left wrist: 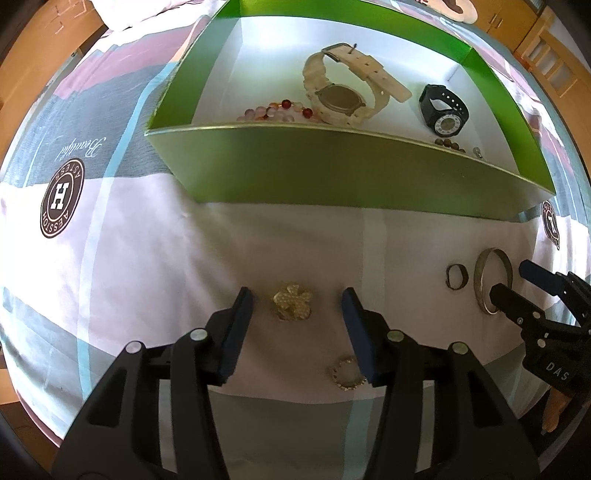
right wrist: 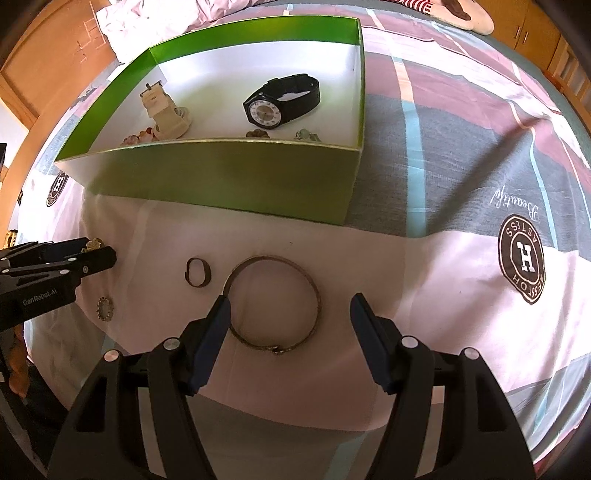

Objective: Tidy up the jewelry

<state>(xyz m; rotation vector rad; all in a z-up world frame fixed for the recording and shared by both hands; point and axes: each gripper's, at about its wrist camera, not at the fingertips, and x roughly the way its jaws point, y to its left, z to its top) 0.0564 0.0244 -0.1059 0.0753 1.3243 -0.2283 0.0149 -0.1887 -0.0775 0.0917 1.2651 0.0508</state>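
Observation:
A green box (left wrist: 332,166) (right wrist: 229,173) on the bed holds a cream watch (left wrist: 343,92), a black watch (left wrist: 445,110) (right wrist: 280,101), a pink bead bracelet (left wrist: 277,110) and small beads. My left gripper (left wrist: 297,306) is open, its fingers on either side of a gold flower brooch (left wrist: 291,301). A small sparkly ring (left wrist: 347,373) lies by its right finger. My right gripper (right wrist: 290,310) is open over a thin metal bangle (right wrist: 273,302). A dark ring (right wrist: 197,275) lies left of the bangle.
The bedspread has round logo prints (left wrist: 61,197) (right wrist: 521,254). Wooden furniture (right wrist: 44,55) stands at the back. A plush toy (right wrist: 461,13) lies beyond the box.

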